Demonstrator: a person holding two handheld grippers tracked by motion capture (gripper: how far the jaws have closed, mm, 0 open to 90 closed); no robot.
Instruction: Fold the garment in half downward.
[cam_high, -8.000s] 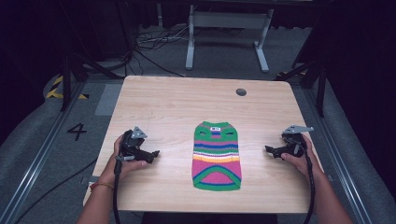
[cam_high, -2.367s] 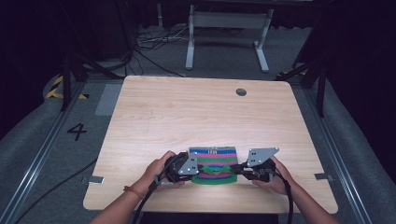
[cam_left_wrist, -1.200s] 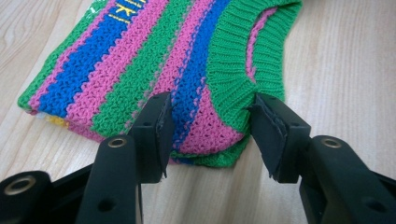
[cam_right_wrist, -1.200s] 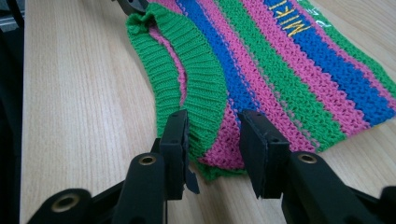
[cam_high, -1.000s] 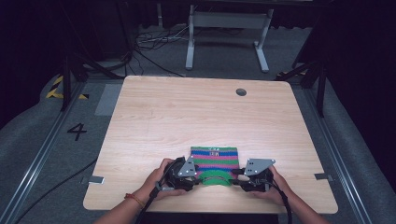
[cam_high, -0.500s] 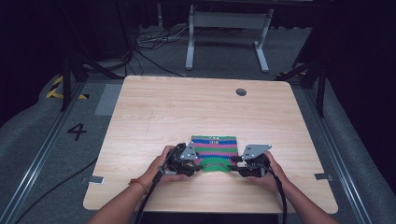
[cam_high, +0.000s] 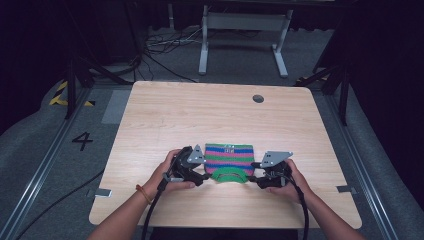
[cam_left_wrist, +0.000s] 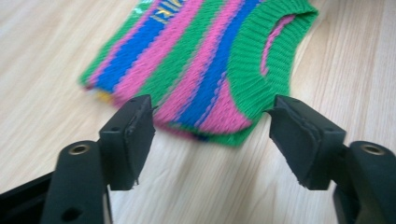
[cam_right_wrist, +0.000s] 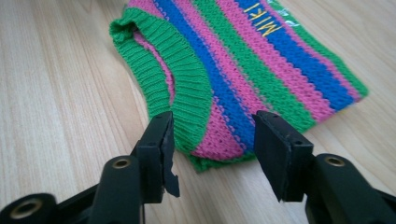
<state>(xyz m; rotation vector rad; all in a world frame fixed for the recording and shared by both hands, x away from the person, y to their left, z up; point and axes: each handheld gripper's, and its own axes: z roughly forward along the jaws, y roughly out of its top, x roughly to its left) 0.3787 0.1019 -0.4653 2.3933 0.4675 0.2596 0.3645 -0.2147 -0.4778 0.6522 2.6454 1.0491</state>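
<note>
A small knitted sweater (cam_high: 229, 156) with green, pink and blue stripes lies folded in half on the wooden table (cam_high: 200, 115), its green ribbed edge toward me. My left gripper (cam_high: 205, 176) sits at the sweater's near left corner. In the left gripper view the sweater (cam_left_wrist: 201, 70) lies just beyond the left gripper (cam_left_wrist: 210, 116), whose jaws stand wide apart with nothing between them. My right gripper (cam_high: 252, 179) is at the near right corner. In the right gripper view the right gripper (cam_right_wrist: 212, 126) is open, and the sweater's (cam_right_wrist: 243, 70) folded corner reaches into the gap, not pinched.
A round cable hole (cam_high: 258, 98) sits near the table's far edge. The table's near edge (cam_high: 225, 224) runs just behind my hands. A grey metal frame (cam_high: 243, 30) and loose cables (cam_high: 160, 45) are on the floor beyond the table.
The sweater, flat at full length 8 s ago, is now folded in half. Both grippers came in from the sides to its near corners, then shifted slightly away from me in the last second.
</note>
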